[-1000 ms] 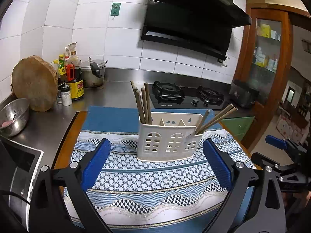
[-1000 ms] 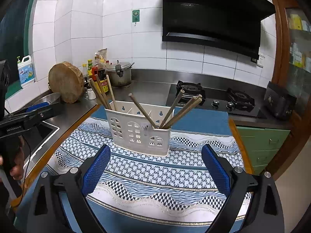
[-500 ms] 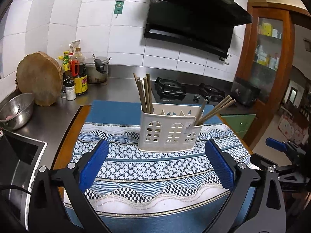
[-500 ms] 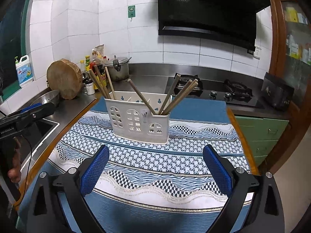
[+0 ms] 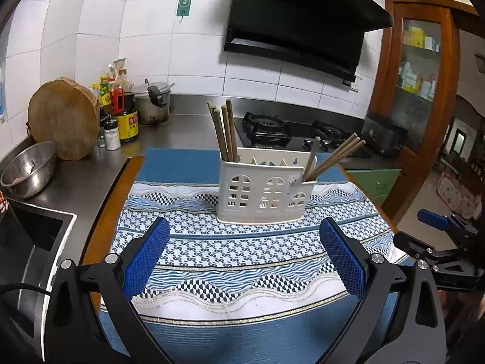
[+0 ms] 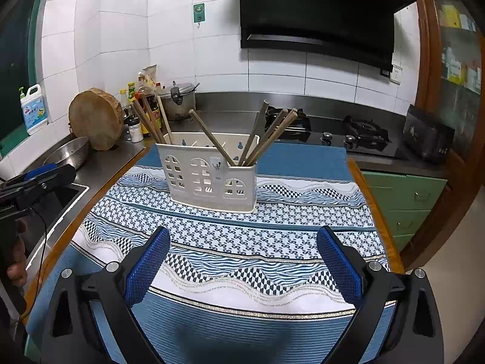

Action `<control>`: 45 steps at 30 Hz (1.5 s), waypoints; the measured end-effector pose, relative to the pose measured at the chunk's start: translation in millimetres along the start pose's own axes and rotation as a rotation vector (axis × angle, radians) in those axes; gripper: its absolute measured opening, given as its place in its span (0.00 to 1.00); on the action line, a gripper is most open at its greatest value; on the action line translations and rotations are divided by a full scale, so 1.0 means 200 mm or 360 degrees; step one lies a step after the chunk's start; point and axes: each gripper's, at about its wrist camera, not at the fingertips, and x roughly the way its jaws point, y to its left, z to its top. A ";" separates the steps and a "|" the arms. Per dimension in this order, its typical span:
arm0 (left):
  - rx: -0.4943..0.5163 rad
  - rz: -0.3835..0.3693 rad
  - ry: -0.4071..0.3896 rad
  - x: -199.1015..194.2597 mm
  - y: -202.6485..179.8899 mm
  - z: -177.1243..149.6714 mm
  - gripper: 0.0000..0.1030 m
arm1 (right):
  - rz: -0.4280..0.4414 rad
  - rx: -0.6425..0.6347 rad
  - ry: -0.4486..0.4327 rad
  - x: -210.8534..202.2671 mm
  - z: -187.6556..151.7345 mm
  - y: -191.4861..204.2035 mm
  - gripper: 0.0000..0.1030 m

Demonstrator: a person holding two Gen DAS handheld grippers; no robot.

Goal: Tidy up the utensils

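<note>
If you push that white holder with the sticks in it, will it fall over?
Probably it slides first: the white holder has a wide flat base on the patterned cloth. It looks like thin, light plastic, and the chopsticks lean outward, so a high push might tip it.

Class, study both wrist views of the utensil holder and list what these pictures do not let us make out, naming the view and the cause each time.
- Lower ends of the chopsticks: both views, hidden inside the white holder.
- Holder's middle compartments: both views, front wall blocks the inside.
- Sauce bottle label text: left wrist view, too small.
- Sink basin: left wrist view, cut off by the edge and the left gripper.
</note>
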 end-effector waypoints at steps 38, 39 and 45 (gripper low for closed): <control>-0.0059 0.0022 0.0132 0.03 0.03 -0.11 0.95 | -0.0001 0.0017 0.0032 0.02 -0.05 -0.01 0.91; -0.0060 0.0023 0.0134 0.03 0.03 -0.11 0.95 | 0.0001 0.0017 0.0034 0.02 -0.05 -0.01 0.91; -0.0057 0.0026 0.0139 0.03 0.03 -0.11 0.95 | 0.0013 0.0015 0.0047 0.04 -0.06 0.00 0.91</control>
